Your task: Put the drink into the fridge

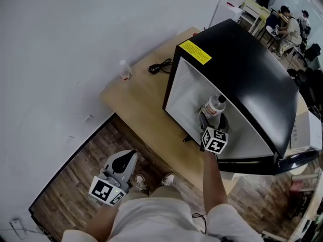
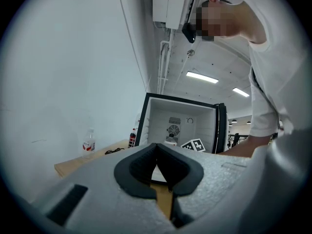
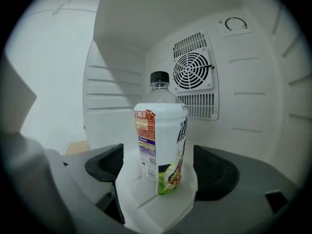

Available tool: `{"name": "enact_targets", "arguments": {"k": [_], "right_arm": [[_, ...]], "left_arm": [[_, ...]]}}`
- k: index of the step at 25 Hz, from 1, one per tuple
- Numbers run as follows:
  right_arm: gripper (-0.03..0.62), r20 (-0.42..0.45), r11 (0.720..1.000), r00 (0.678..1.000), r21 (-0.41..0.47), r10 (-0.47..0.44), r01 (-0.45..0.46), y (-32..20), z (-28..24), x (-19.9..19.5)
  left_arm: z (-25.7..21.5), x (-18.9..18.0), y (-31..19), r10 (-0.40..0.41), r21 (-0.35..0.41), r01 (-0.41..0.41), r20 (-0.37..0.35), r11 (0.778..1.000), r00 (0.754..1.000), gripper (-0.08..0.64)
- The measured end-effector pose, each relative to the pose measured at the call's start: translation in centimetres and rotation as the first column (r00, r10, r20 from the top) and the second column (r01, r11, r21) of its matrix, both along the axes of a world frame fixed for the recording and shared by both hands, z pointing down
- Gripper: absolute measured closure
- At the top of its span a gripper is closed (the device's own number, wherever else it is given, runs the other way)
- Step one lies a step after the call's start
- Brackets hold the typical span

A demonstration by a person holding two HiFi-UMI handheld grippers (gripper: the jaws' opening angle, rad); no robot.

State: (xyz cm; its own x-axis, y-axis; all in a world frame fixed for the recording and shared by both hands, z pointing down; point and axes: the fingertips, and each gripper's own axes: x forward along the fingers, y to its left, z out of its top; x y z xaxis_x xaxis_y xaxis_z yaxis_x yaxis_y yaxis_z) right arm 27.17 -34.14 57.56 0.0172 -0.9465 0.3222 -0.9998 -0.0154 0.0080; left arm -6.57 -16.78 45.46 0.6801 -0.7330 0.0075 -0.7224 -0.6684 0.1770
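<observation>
The drink (image 3: 161, 145) is a clear bottle with a black cap and a white, green and orange label. It stands upright on the floor inside the open black fridge (image 1: 252, 64), seen from above as the drink (image 1: 214, 106). My right gripper (image 3: 158, 167) is open, with a pad on each side of the bottle and a gap at both. In the head view my right gripper (image 1: 213, 121) reaches into the white interior. My left gripper (image 1: 118, 168) hangs low over the wooden floor, shut on nothing, and from there my left gripper (image 2: 157, 162) faces the fridge (image 2: 180, 123).
The fridge stands on a wooden table (image 1: 136, 105) against a white wall. A small water bottle (image 1: 124, 70) and a black cable (image 1: 160, 65) lie at the table's far left. The fridge door (image 2: 222, 130) hangs open at the right. A fan grille (image 3: 193, 69) is on the back wall.
</observation>
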Motion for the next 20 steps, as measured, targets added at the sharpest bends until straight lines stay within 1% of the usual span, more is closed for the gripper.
{"name": "enact_targets", "arguments": {"k": [3,7,11,12,13,16,17,20], "right_arm": [[0.169,-0.003,1.000,1.000,-0.001,-0.003,0.003,0.9,-0.4,-0.3],[0.282,-0.012,1.000,1.000,0.007,-0.021,0.022,2.4,-0.8,-1.2],[0.375,-0.018,1.000,1.000,0.007,-0.020,0.020,4.4,-0.9,-2.1],[0.404,-0.017,1.000,1.000,0.007,-0.025,0.026,4.9,-0.9,-2.4],[0.452,-0.017,0.999,0.999,0.006,-0.033,0.033,5.4,-0.9,-2.7],[0.564,-0.029,0.999,0.999,0.001,-0.046,0.046,6.8,-1.0,-3.2],[0.588,-0.030,0.999,0.998,-0.001,-0.050,0.050,7.3,-1.1,-3.4],[0.589,-0.005,0.997,0.997,-0.005,-0.083,0.083,8.8,-1.6,-4.4]], "left_arm": [[-0.2,-0.4,0.2,0.004,0.009,-0.004,-0.008,1.000,1.000,0.546],[-0.4,-1.0,0.4,0.008,0.020,-0.008,-0.018,1.000,1.000,0.546],[-0.8,-1.8,1.0,0.010,0.031,-0.009,-0.025,0.999,1.000,0.546],[-0.9,-2.0,1.1,0.011,0.036,-0.010,-0.027,0.999,1.000,0.546],[-1.1,-2.3,1.3,0.012,0.042,-0.010,-0.029,0.999,0.999,0.546],[-1.6,-3.0,1.6,0.010,0.064,-0.007,-0.036,0.998,0.999,0.546],[-1.7,-3.3,1.8,0.008,0.068,-0.005,-0.038,0.998,0.999,0.546],[-2.1,-4.2,2.4,-0.003,0.082,0.006,-0.043,0.997,0.999,0.546]]}}
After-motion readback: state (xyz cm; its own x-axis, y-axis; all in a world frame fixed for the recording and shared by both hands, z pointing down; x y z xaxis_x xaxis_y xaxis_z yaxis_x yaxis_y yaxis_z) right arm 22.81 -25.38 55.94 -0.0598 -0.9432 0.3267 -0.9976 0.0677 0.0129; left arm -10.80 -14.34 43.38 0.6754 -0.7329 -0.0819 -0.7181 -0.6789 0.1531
